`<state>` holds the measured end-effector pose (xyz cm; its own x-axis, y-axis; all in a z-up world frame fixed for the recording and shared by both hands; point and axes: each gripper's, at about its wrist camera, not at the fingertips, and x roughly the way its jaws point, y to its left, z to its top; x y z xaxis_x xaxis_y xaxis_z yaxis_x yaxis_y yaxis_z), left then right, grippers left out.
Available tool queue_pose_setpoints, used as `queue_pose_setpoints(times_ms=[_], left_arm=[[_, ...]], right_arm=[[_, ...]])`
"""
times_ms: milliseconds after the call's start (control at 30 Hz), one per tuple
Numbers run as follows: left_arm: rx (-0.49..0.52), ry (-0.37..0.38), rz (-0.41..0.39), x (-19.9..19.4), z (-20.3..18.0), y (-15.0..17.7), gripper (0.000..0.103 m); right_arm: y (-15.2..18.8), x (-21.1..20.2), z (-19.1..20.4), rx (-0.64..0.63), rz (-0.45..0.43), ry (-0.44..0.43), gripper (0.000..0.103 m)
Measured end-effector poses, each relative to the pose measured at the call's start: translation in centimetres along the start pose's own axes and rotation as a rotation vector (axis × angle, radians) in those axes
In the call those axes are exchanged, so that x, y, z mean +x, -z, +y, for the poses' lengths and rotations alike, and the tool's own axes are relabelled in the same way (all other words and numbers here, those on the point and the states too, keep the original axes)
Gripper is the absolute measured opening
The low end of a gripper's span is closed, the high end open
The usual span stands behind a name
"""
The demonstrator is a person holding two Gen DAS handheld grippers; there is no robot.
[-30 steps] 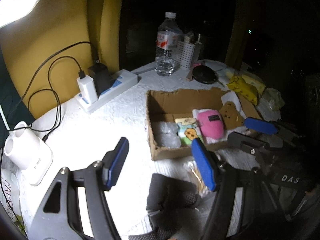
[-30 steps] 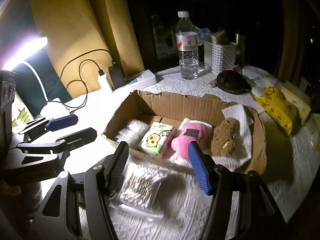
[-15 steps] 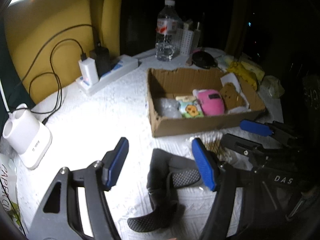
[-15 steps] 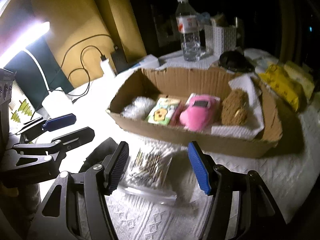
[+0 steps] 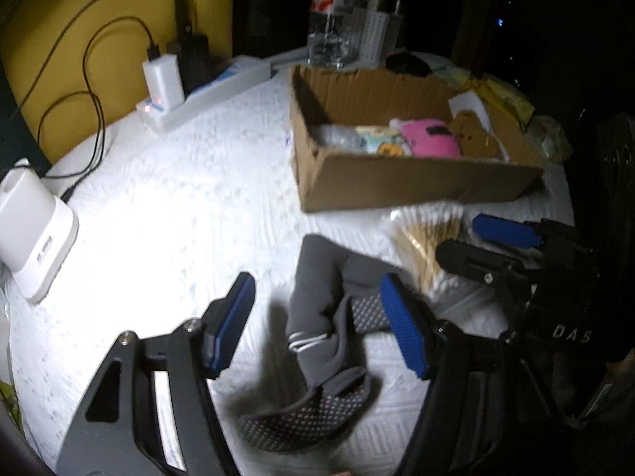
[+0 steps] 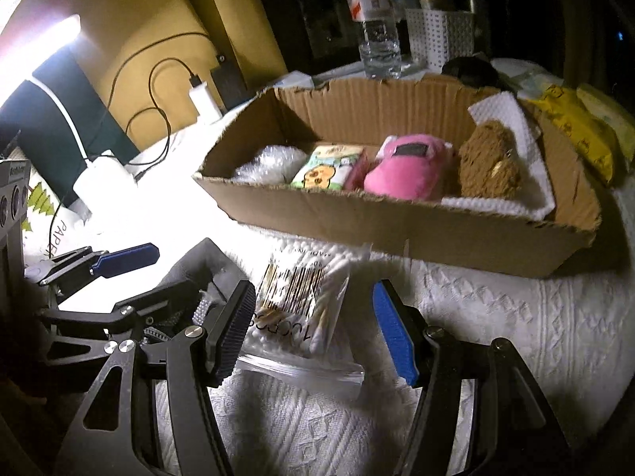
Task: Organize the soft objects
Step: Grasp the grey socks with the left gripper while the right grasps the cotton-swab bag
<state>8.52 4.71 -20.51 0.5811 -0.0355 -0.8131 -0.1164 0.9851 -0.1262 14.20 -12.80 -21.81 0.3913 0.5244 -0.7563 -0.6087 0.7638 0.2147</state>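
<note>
A shallow cardboard box (image 6: 397, 222) holds a bubble-wrap wad (image 6: 270, 164), a tissue pack (image 6: 329, 166), a pink plush (image 6: 408, 166) and a brown plush (image 6: 490, 164) on a white cloth. In front of it a clear bag of cotton swabs (image 6: 305, 297) lies on the white cover, under my open right gripper (image 6: 313, 325). Left of the bag lie grey grip socks (image 5: 329, 317). My left gripper (image 5: 317, 317) hangs open over them, fingers on either side, not pressing. The box (image 5: 397, 182) and the swab bag (image 5: 428, 238) also show in the left wrist view.
A power strip with chargers (image 5: 190, 95) and cables runs along the yellow wall. A white device (image 5: 31, 230) stands at the left edge. Behind the box are a water bottle (image 6: 377, 27), a white basket (image 6: 440, 35), a black round object (image 6: 470, 71) and yellow packets (image 6: 575, 131).
Both grippers have sunk toward the table and tipped further down. The socks and the swab bag now sit closer between the fingers; the box has shifted up in both views.
</note>
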Motion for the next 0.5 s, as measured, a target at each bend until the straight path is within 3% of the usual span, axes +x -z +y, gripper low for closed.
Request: queue_pose_setpoints(times_ms=[200, 367, 433, 500], left_arm=[[0.001, -0.025, 0.049, 1.3, 0.5, 0.7, 0.067], [0.021, -0.024, 0.04, 1.4, 0.3, 1.0, 0.066], [0.032, -0.017, 0.032, 1.4, 0.1, 1.2, 0.066], [0.049, -0.011, 0.029, 1.3, -0.2, 1.3, 0.055]], right_arm=[[0.0, 1.4, 0.1, 0.005, 0.03, -0.018, 0.065], [0.1, 1.9, 0.0, 0.008, 0.04, -0.038, 0.064], [0.1, 1.8, 0.1, 0.003, 0.042, -0.053, 0.054], [0.2, 1.6, 0.4, -0.012, 0.04, -0.055, 0.047]])
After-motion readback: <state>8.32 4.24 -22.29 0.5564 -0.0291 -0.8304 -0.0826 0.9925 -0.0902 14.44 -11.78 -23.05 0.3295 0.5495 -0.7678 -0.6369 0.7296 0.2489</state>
